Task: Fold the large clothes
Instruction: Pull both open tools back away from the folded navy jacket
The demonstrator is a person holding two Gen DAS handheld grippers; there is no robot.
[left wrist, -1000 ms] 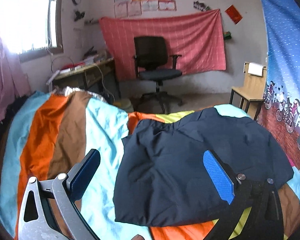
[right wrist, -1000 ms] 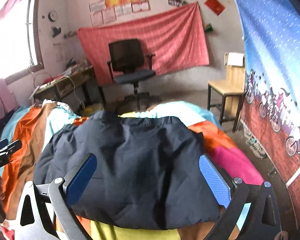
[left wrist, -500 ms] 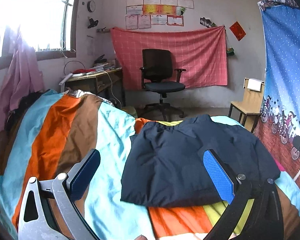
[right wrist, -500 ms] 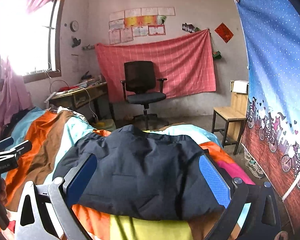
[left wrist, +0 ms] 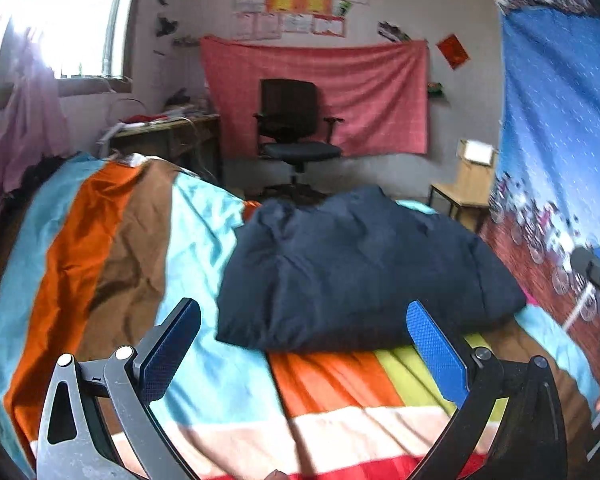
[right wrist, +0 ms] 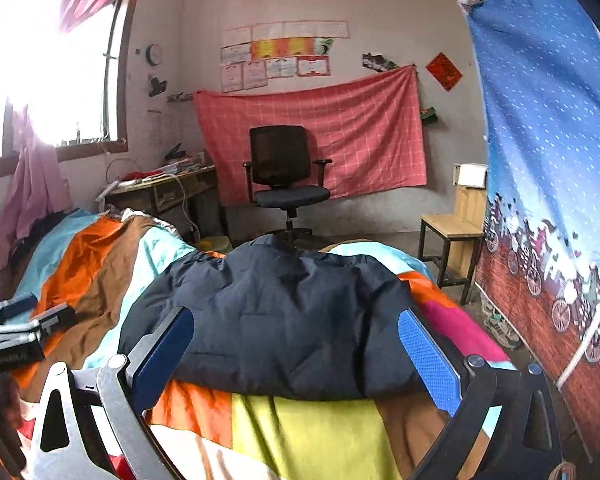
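A dark navy padded jacket [left wrist: 352, 268] lies folded in a compact bundle on a bed with a striped multicolour cover [left wrist: 112, 248]. It also shows in the right wrist view [right wrist: 284, 316]. My left gripper [left wrist: 304, 344] is open and empty, held back from the jacket's near edge above the cover. My right gripper [right wrist: 296, 352] is open and empty, its fingers either side of the jacket's near edge but short of it. The left gripper [right wrist: 16, 328] shows at the left edge of the right wrist view.
A black office chair [right wrist: 288, 184] stands beyond the bed before a red cloth on the wall. A cluttered desk [right wrist: 160, 192] is at the back left, a wooden chair [right wrist: 456, 236] at the right. A blue printed curtain [right wrist: 548, 160] hangs along the right side.
Both grippers have drawn back and up from the jacket, which now looks smaller and farther. More of the striped cover shows in front. The jacket has not moved.
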